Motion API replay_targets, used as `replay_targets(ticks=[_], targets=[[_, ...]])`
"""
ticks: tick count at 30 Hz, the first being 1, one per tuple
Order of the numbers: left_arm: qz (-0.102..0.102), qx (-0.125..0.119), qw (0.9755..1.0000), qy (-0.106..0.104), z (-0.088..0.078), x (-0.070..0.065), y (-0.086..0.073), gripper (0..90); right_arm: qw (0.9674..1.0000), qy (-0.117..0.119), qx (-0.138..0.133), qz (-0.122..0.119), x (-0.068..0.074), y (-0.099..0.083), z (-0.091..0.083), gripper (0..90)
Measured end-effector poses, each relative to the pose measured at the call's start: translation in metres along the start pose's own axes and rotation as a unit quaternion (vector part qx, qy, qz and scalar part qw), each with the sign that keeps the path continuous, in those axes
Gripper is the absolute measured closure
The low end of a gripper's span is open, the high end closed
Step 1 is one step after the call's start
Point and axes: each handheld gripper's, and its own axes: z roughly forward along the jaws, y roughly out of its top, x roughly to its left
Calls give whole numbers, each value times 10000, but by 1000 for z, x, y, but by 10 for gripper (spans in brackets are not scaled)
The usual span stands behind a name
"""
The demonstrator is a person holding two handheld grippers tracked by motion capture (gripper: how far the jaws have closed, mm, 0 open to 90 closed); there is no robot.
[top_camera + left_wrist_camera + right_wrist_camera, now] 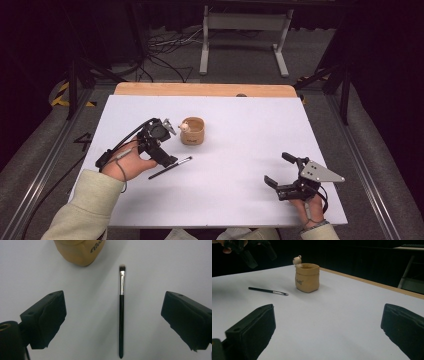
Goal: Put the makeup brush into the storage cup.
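Observation:
A slim black makeup brush [170,167] lies flat on the white table sheet [240,115], its bristles toward a tan pot [192,131] with a small pale figurine on its rim. My left gripper [159,145] hovers just above the brush handle and points down, open. In the left gripper view the brush [121,315] runs lengthwise between the wide-apart jaws of the left gripper [113,312], with the pot [80,251] beyond. My right gripper [278,169] rests open and empty near the front right. The right gripper view shows the right gripper [328,322], the pot [307,277] and the brush [268,291] farther off.
A wooden strip [205,89] borders the table's far edge. Behind it are floor cables [165,50] and a white stand frame [245,35]. Bare white sheet spans between the pot and the right gripper.

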Motion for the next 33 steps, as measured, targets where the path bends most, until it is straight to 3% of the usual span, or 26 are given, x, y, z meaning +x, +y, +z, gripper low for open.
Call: replay_targets(ticks=[3, 6, 18, 23, 33], targets=[[-70, 103, 9999, -6, 3, 1, 1, 62, 10000, -22, 12, 6, 0, 0, -1, 0], [-265, 213, 9994, -43, 6, 3, 2, 74, 10000, -25, 0, 56, -1, -1, -2, 0], [-133, 317, 9992, -197, 23, 4, 2, 124, 10000, -19, -17, 42, -1, 0, -2, 0], [-128, 375, 9988, -272, 30, 5, 2, 185, 10000, -18, 1, 45, 0, 0, -2, 3], [-124, 536, 9978, -383, 45, 3, 0, 223, 10000, -21, 2, 48, -1, 1, -2, 2]])
